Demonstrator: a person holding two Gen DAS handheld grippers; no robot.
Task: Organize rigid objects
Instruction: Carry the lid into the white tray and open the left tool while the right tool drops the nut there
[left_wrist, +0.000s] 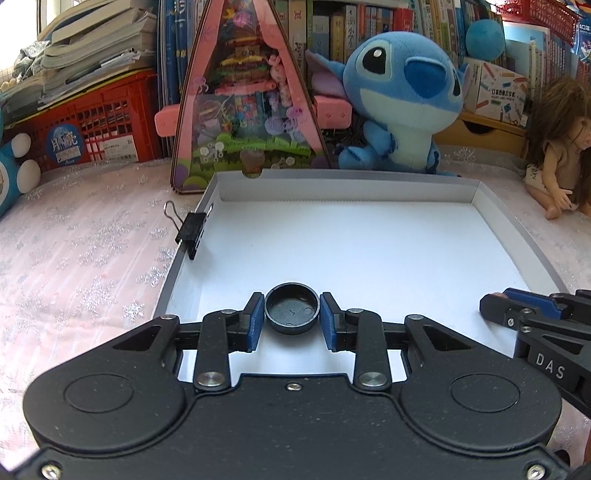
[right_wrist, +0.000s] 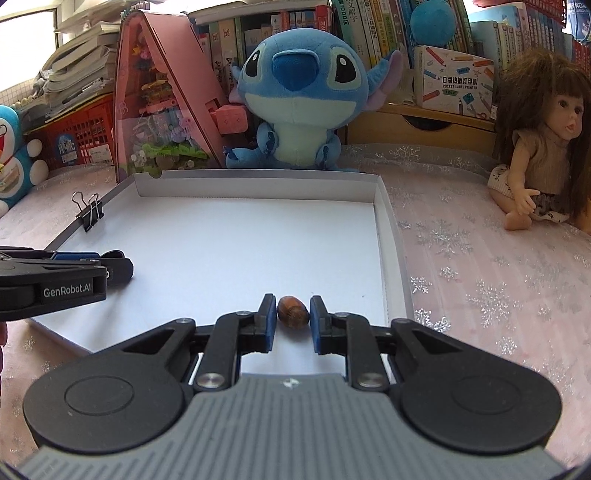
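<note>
Over the white tray (left_wrist: 369, 240), your left gripper (left_wrist: 292, 317) clamps a black cap (left_wrist: 291, 309) and your right gripper (right_wrist: 293, 317) a brown nut (right_wrist: 293, 312); lower both gently, then release apart.

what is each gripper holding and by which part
The left gripper pinches a black round cap across its rim, open side up. The right gripper pinches a small brown nut by its two ends.
</note>
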